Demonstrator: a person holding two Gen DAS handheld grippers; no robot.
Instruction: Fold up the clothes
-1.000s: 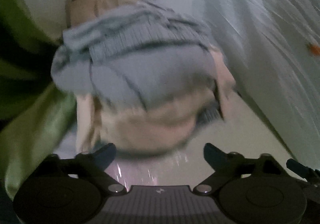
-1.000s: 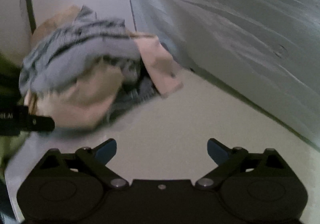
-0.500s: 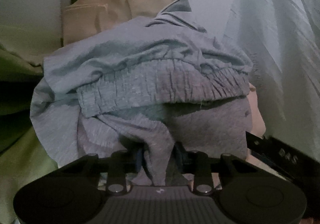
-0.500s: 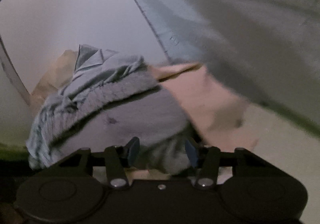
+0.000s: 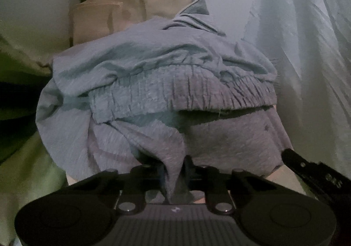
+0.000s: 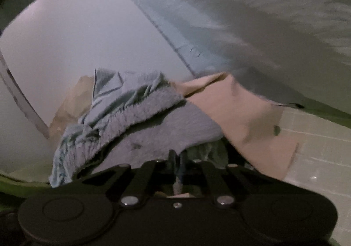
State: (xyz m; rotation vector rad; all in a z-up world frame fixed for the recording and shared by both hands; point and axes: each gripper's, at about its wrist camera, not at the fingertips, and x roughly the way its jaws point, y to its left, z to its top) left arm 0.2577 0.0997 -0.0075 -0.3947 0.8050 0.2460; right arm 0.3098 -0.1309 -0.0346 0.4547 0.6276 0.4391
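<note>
— Left tongs [image 5: 175, 171], condition?
— Closed tight on a fold of the grey-blue garment [image 5: 153, 97], which is heaped just ahead of them, ribbed waistband across the top. Tan cloth [image 5: 122, 11] behind the heap; pale sheet [image 5: 307, 48] to the right.
— Right tongs [image 6: 176, 169]?
— Closed as well, pinching the same garment's near edge, though the view is blurred. Pink cloth [image 6: 245, 118] lies to their right, touching the garment.
</note>
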